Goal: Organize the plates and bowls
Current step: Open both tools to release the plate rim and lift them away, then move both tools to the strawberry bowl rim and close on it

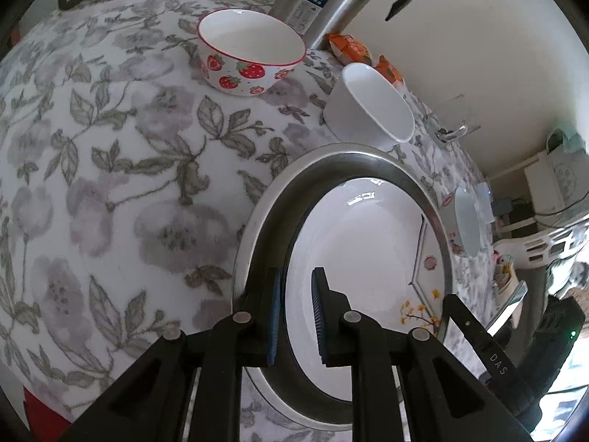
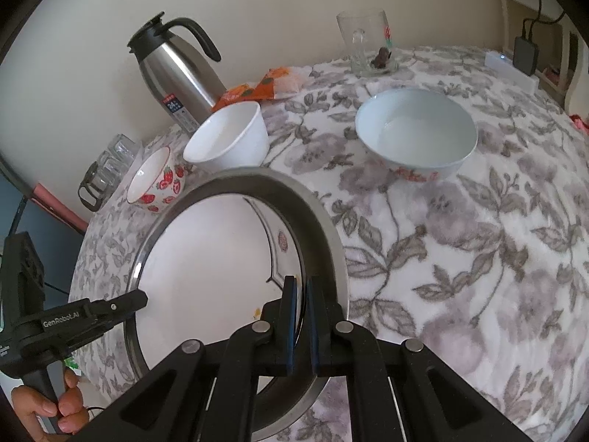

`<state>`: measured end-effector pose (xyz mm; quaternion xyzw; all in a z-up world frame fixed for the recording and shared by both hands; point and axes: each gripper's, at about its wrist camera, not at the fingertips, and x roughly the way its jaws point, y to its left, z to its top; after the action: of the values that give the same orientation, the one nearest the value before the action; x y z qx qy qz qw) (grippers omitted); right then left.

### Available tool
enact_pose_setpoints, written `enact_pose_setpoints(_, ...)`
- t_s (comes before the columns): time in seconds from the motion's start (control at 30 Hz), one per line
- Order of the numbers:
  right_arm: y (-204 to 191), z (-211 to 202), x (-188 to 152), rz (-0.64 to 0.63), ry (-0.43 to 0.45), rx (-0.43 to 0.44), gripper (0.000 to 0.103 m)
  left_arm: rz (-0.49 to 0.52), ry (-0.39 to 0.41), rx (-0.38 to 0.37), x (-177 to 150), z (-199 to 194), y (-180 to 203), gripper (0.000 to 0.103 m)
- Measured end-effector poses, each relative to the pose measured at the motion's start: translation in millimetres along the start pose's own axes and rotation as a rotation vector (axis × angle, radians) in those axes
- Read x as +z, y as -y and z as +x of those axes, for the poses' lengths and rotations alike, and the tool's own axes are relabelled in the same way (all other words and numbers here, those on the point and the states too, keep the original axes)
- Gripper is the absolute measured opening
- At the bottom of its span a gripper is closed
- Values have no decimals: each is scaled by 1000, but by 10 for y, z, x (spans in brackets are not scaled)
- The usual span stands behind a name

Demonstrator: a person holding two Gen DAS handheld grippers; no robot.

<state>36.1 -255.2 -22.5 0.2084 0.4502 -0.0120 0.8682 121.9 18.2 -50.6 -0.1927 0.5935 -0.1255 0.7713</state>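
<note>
Clamping opposite sides of a round stainless-steel plate (image 1: 368,154), the left gripper (image 1: 297,316) and right gripper (image 2: 301,322) each pinch its rim between nearly closed jaws. A white ceramic plate (image 1: 360,235) with a small floral print lies inside it, on the floral tablecloth (image 2: 478,258). Beyond sit a strawberry-patterned bowl (image 1: 250,55), a plain white bowl (image 2: 228,136), and a wide pale-blue bowl (image 2: 416,132); a steel thermos jug (image 2: 173,66) stands near the wall.
</note>
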Motion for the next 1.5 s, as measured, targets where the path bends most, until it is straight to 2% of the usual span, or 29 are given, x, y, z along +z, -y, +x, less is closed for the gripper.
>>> enact_pose_setpoints(0.13, -56, -145, 44, -26, 46, -9, 9, -3, 18, -13, 15, -106, 7, 17)
enact_pose_setpoints(0.23, -148, -216, 56, -55, 78, -16, 9, 19, 68, -36, 20, -260, 66, 17)
enact_pose_setpoints(0.27, -189, -226, 55, -70, 82, -22, 10, 31, 85, -37, 21, -302, 89, 21)
enact_pose_setpoints(0.33, -250, -219, 51, -91, 81, -20, 10, 46, 116, -20, 25, -363, 120, 46)
enact_pose_setpoints(0.37, -278, -215, 47, -101, 84, -23, 20, 46, 126, -3, 31, -371, 124, 69)
enact_pose_setpoints(0.4, -307, -208, 40, -111, 86, -30, 28, 47, 136, 19, 37, -375, 124, 73)
enact_pose_setpoints(0.43, -349, -193, 30, -127, 85, -48, 46, 50, 141, 47, 46, -375, 122, 73)
enact_pose_setpoints(0.47, -369, -178, 27, -137, 84, -57, 54, 54, 141, 78, 55, -367, 117, 73)
enact_pose_setpoints(0.6, -487, -106, -12, -196, 72, -101, 57, 55, 145, 168, 79, -339, 59, 74)
enact_pose_setpoints(0.67, -512, -79, -29, -209, 71, -117, 71, 54, 160, 202, 94, -336, 23, 77)
enact_pose_setpoints(0.77, -535, -41, -47, -221, 62, -137, 77, 36, 183, 254, 131, -343, -59, 86)
enact_pose_setpoints(0.93, -535, -3, -67, -223, 60, -172, 89, 24, 226, 345, 187, -345, -151, 91)
enact_pose_setpoints(1.03, -542, 10, -79, -226, 64, -188, 103, 34, 250, 379, 225, -358, -168, 95)
enact_pose_setpoints(1.13, -542, 11, -90, -226, 74, -201, 103, 39, 263, 398, 273, -365, -175, 95)
enact_pose_setpoints(1.27, -520, -12, -72, -203, 101, -203, 103, 21, 289, 376, 365, -406, -198, 95)
enact_pose_setpoints(1.5, -613, -131, 60, -214, 214, -243, 103, 8, 411, 320, 629, -549, -204, 99)
